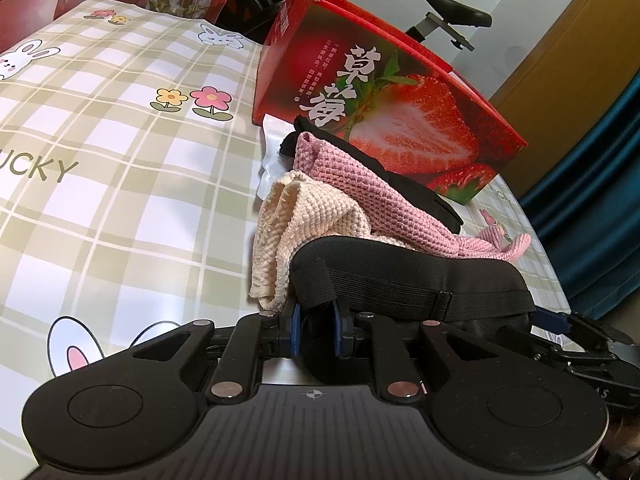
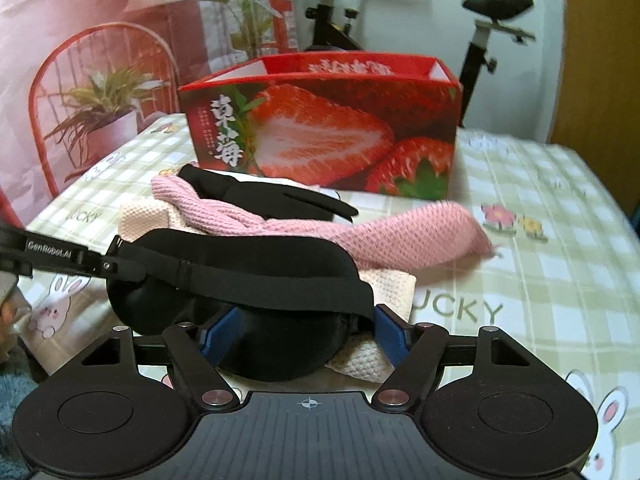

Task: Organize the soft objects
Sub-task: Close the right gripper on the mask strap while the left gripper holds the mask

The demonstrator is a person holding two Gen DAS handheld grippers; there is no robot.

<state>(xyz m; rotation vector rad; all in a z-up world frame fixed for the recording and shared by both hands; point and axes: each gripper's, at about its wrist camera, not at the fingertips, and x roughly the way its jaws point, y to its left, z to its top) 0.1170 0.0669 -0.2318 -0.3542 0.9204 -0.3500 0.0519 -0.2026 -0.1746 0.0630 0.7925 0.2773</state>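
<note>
Black eye mask (image 1: 400, 276) pinched at one end by the left gripper (image 1: 316, 330).
Its other end sits between the right gripper's (image 2: 306, 336) parted jaws, pads not clearly pressing. Just ahead lie a cream cloth (image 1: 288, 220), pink knit (image 1: 372, 196), then the strawberry box (image 2: 320, 128).

Black padded eye mask (image 2: 256, 304) with elastic strap lay nearest, resting against the pile of soft items. Cream knit cloth (image 1: 288, 216) sat crumpled beneath and behind it. Pink knit cloth (image 2: 360, 232) draped across the cream one, one end trailing onto the checked tablecloth. Black glove (image 2: 272, 196) lay on top, just before the red strawberry box (image 2: 320, 132).
</note>
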